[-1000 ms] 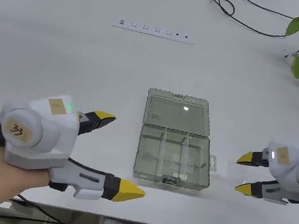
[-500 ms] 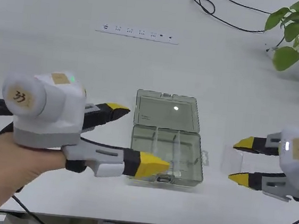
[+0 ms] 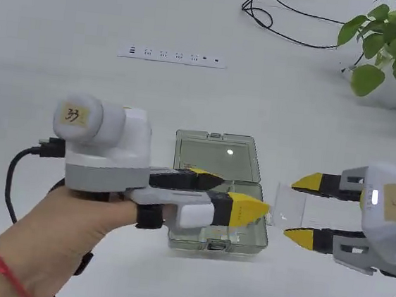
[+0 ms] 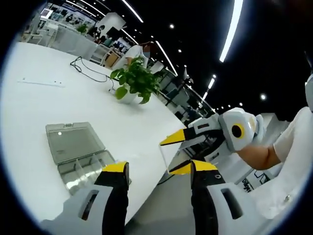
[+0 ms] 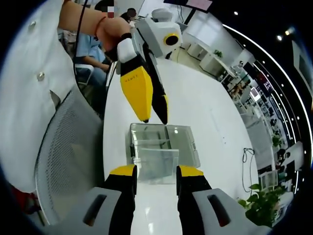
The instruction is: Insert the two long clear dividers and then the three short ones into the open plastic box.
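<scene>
The open plastic box (image 3: 215, 154) lies near the table's front edge, lid flat behind the base, with clear partitions standing in the base (image 4: 83, 164). My left gripper (image 3: 244, 193) hovers over the base and hides much of it; its yellow-tipped jaws are apart and hold nothing. My right gripper (image 3: 298, 207) is just right of the box, with a clear divider (image 3: 290, 204) spanning the gap between its fingertips. The right gripper view has that divider (image 5: 156, 164) upright between the jaws, with the box (image 5: 166, 139) beyond. The left gripper view looks past the box (image 4: 73, 147) at the right gripper (image 4: 176, 154).
A white power strip (image 3: 172, 55) lies at the back of the table, a black cable (image 3: 282, 22) coils behind it, and a potted plant (image 3: 393, 41) stands at the back right. The table's front edge runs just below the box. A mesh chair (image 5: 68, 161) sits beside the table.
My left gripper has swung right, from left of the box to over its base. My right gripper has moved left toward the box with the divider. The head view has shifted too.
</scene>
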